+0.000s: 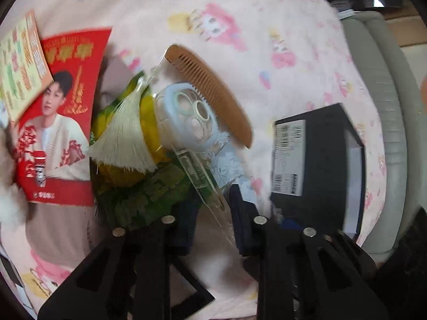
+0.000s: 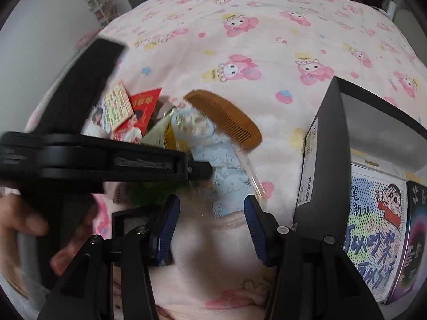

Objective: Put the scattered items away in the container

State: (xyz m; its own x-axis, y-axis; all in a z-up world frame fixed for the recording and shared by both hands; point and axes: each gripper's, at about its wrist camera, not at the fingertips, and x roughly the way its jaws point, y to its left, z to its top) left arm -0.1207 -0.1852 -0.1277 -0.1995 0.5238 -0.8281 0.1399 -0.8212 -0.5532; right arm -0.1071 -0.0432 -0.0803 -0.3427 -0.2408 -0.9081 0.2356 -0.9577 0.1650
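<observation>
On a pink cartoon-print bedsheet point(image 1: 267, 26), the left gripper point(image 1: 213, 224) is straddling the near tip of a clear, flat acrylic strip point(image 1: 198, 172) with a cream tassel point(image 1: 125, 138), which is lying across a heap beside a brown wooden comb point(image 1: 218, 98). Its tongs are sitting narrow around the strip; whether they are biting is unclear. The right gripper point(image 2: 212, 226) is hovering with tongs apart and empty near the open black cardboard box point(image 2: 328, 146). The strip is looking light, stiff and slick, best pinched across its flat faces.

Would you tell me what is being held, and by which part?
Nothing clearly: clear strip ends inside open left gripper, ungripped; right gripper empty.
</observation>
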